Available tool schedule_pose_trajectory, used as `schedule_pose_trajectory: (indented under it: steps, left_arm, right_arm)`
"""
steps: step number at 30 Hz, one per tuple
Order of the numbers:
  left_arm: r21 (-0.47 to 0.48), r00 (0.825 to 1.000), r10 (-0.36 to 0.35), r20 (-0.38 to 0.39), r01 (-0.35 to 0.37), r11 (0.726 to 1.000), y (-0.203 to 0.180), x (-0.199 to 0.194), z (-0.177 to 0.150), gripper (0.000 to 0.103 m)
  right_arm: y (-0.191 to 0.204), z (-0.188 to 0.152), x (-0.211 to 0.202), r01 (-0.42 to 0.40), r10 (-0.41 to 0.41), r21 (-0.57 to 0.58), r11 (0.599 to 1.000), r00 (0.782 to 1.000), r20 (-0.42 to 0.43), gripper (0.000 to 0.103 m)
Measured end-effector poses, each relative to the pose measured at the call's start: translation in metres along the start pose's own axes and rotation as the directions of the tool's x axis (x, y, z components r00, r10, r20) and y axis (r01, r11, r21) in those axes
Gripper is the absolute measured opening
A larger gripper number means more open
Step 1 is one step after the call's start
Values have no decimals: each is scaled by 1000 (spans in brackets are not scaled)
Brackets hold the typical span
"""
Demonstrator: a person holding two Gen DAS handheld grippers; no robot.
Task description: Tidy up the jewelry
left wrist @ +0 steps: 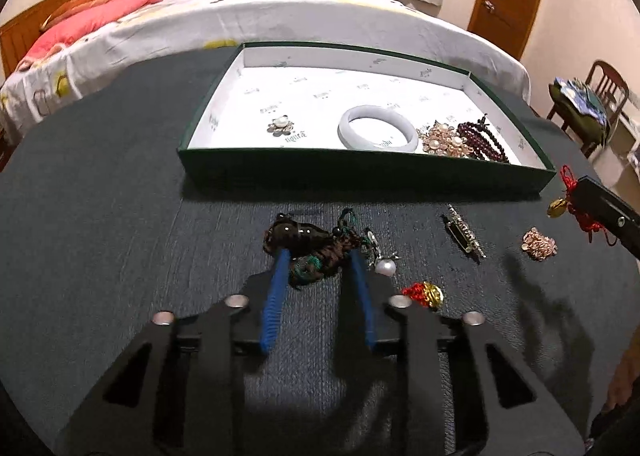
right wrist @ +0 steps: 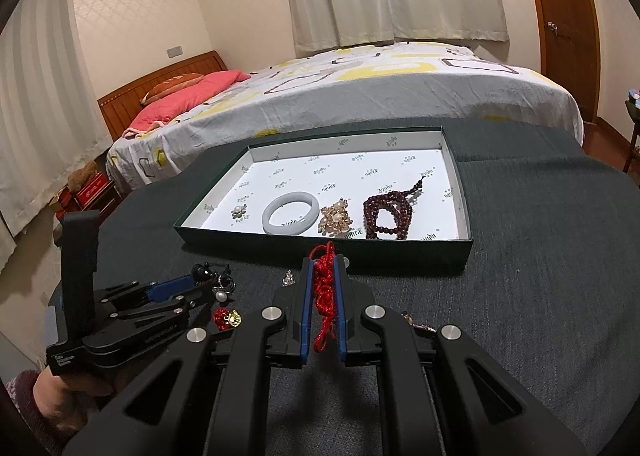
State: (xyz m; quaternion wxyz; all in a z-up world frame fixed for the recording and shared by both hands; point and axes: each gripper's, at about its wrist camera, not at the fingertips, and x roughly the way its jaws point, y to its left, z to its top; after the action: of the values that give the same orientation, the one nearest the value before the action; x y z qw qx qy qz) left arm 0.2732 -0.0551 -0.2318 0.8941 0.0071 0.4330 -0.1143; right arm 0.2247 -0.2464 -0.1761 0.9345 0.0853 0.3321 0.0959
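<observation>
A green box with a white lining (left wrist: 360, 173) (right wrist: 320, 242) holds a pale bangle (left wrist: 378, 127) (right wrist: 290, 213), a small pearl flower brooch (left wrist: 281, 125), a gold pearl brooch (left wrist: 442, 139) (right wrist: 336, 217) and a dark red bead bracelet (left wrist: 482, 139) (right wrist: 388, 209). My left gripper (left wrist: 320, 252) is open around a dark brown and green knotted cord piece (left wrist: 310, 246) on the table. My right gripper (right wrist: 322, 268) is shut on a red cord charm (right wrist: 324, 292), held above the table before the box; it also shows in the left wrist view (left wrist: 576, 199).
On the dark cloth lie a pearl brooch (left wrist: 384, 266), a red and gold charm (left wrist: 426, 294) (right wrist: 226, 318), a dark bar clip (left wrist: 464, 234) and a rose gold cluster (left wrist: 539, 243). A bed (left wrist: 280, 15) stands behind the table, a chair (left wrist: 592, 103) at right.
</observation>
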Motion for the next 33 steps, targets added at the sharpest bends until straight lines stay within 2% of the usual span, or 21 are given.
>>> schedule_pose_trajectory:
  steps: [2,8,20,33]
  left_arm:
    - [4,1000,-10,-2,10,1000,1,1,1,14]
    - [20,1000,-14,25,13,1000,1,-3,2,9]
    - [21,986,-12,167,8,1000,4,-50,20,7]
    - [29,952,-50,303,43,999,-1,-92,62,7]
  right_arm:
    - [-1,0,0,1,-1,2,1000,1000,-1,10]
    - [-2,-2,3,-1,1,8,1000,1000,-6,10]
    - [-1,0,1,-1,1,7,1000,1000,9,10]
    - [12,28,-11,-22,24,-25,999,996,82,10]
